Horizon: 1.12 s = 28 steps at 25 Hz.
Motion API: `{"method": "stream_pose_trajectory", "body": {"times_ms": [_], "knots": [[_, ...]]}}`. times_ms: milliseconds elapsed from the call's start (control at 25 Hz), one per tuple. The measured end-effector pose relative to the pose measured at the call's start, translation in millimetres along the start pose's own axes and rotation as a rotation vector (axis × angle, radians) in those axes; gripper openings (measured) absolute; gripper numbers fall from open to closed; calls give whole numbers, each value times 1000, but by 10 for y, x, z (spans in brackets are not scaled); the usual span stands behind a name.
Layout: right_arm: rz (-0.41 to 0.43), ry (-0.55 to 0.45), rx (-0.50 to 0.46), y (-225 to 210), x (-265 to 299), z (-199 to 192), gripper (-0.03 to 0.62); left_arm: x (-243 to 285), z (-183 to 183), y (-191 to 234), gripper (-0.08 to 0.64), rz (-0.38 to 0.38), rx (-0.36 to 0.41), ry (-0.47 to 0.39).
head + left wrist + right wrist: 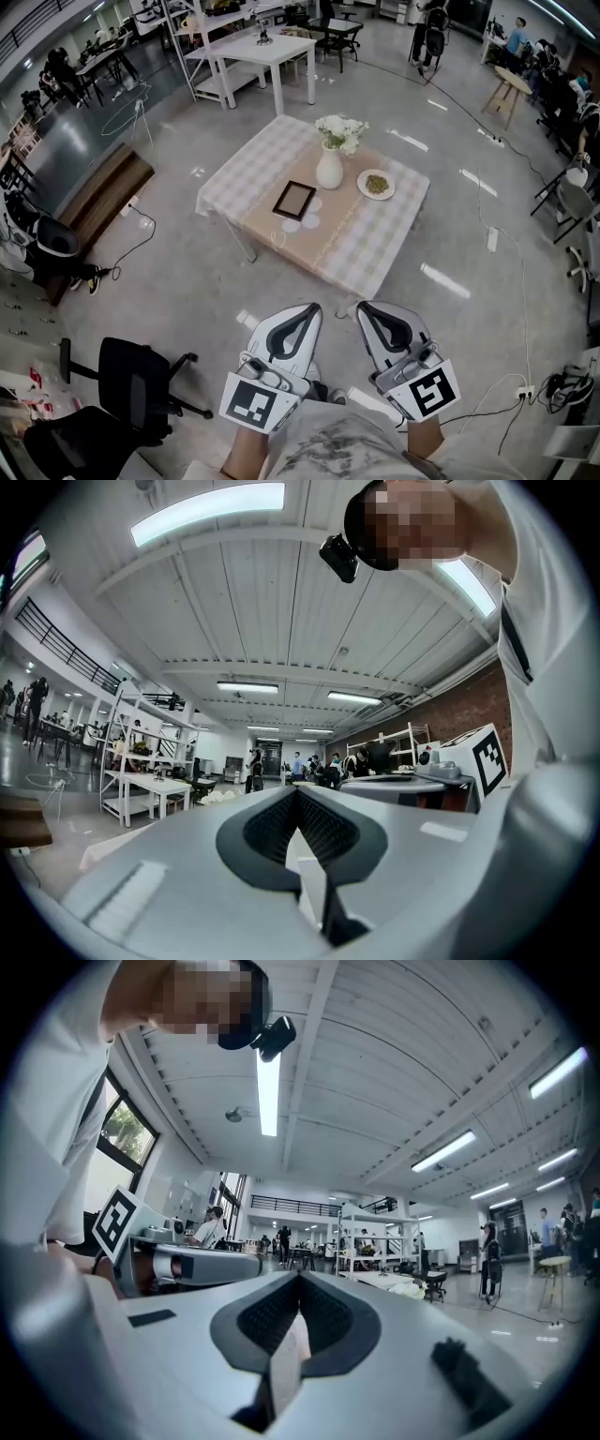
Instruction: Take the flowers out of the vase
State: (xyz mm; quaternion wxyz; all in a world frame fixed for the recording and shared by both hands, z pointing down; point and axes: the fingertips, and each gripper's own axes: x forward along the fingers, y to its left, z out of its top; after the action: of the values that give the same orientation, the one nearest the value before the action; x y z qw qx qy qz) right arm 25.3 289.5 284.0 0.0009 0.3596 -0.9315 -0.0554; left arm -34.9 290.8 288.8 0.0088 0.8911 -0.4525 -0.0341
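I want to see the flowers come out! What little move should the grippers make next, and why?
Probably move closer to the table: the left gripper and right gripper are both shut, empty, and well short of the vase holding the white flowers.

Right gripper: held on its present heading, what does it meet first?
The way looks free nearby. The right gripper, jaws shut, points level above the floor. The flowers lie right of its line and slightly lower, so it probably passes them. Depth is uncertain.
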Motion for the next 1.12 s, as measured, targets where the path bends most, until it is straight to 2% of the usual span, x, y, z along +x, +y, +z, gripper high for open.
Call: {"method": "stream_pose_trajectory", "body": {"times_ms": [80, 360, 600, 720, 920, 1040, 1120], "knots": [[-8, 5, 0, -21, 99, -24, 16, 39, 2, 104, 9, -10, 13, -17], [-44, 25, 6, -66, 376, -71, 17, 144, -65, 346, 9, -50, -20, 24], [-63, 41, 6, -184, 508, -102, 16, 293, -78, 480, 9, -66, -38, 19], [-59, 44, 6, -285, 597, -120, 16, 394, -108, 531, 9, -64, -64, 39], [-28, 40, 3, -474, 770, -170, 16, 613, -110, 651, 9, -47, -46, 28], [-11, 36, 12, -621, 873, -234, 17, 795, -100, 738, 9, -37, -11, -10], [0, 32, 12, -735, 940, -263, 17, 921, -139, 769, 9, -31, -23, 2]]}}
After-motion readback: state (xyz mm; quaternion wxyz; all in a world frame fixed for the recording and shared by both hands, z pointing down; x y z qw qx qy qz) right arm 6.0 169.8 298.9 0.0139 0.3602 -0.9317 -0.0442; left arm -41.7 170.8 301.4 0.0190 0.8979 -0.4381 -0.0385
